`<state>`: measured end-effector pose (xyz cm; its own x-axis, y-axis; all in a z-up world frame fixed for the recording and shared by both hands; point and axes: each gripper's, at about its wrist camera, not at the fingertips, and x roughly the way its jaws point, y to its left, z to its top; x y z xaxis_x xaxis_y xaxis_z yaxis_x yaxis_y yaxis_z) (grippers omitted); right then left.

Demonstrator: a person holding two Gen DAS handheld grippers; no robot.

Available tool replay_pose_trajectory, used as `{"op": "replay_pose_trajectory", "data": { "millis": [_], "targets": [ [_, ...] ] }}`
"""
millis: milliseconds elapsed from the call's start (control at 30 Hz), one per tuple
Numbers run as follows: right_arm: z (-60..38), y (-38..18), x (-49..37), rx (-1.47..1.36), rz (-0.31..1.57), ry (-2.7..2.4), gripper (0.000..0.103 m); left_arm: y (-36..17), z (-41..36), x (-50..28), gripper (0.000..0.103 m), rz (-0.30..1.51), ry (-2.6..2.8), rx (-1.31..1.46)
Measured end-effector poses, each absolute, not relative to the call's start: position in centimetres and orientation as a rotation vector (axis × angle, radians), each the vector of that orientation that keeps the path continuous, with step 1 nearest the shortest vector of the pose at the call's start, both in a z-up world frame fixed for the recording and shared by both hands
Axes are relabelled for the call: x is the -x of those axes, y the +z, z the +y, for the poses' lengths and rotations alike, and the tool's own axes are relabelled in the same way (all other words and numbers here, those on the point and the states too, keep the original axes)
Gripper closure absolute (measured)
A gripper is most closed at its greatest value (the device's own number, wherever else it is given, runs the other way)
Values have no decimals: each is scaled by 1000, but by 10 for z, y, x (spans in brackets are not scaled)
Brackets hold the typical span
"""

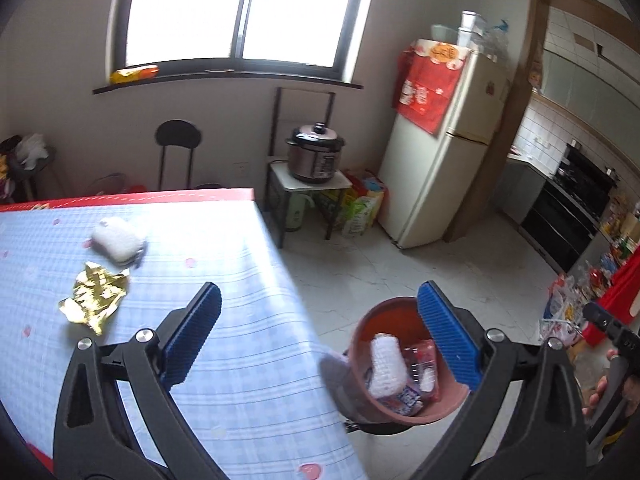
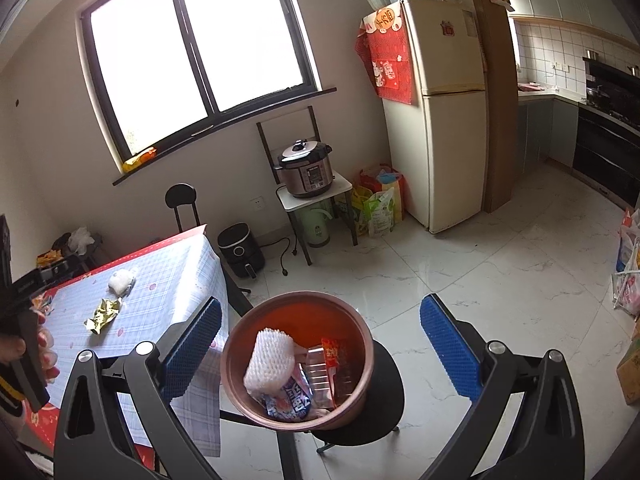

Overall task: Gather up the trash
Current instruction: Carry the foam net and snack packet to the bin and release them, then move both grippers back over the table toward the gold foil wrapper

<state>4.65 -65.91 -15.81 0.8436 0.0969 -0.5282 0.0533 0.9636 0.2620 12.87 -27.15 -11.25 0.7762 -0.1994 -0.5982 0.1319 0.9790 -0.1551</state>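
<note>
A brown round bin (image 2: 296, 360) stands on a black stool beside the table and holds a white foam net (image 2: 268, 364) and several snack wrappers (image 2: 332, 372). It also shows in the left wrist view (image 1: 400, 360). On the blue checked table (image 1: 224, 320) lie a crumpled gold wrapper (image 1: 94, 298) and a white foam wad (image 1: 118, 238). My left gripper (image 1: 320, 328) is open and empty over the table's right edge. My right gripper (image 2: 320, 340) is open and empty just above the bin.
A pressure cooker (image 2: 306, 170) sits on a small stand by the wall, an air fryer (image 2: 240, 250) on the floor, bags (image 2: 380, 200) beside a cream fridge (image 2: 440, 112). A black chair (image 1: 176, 152) stands behind the table. Tiled floor lies to the right.
</note>
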Motion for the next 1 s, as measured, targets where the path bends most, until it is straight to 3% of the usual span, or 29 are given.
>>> {"op": "replay_pose_trajectory", "data": {
  "millis": [533, 1000],
  "targets": [
    [-473, -158, -129, -240, 664, 340, 5, -138, -2, -22, 6, 669, 310, 334],
    [-294, -158, -154, -130, 775, 307, 5, -194, 100, -76, 7, 760, 85, 488]
  ]
}}
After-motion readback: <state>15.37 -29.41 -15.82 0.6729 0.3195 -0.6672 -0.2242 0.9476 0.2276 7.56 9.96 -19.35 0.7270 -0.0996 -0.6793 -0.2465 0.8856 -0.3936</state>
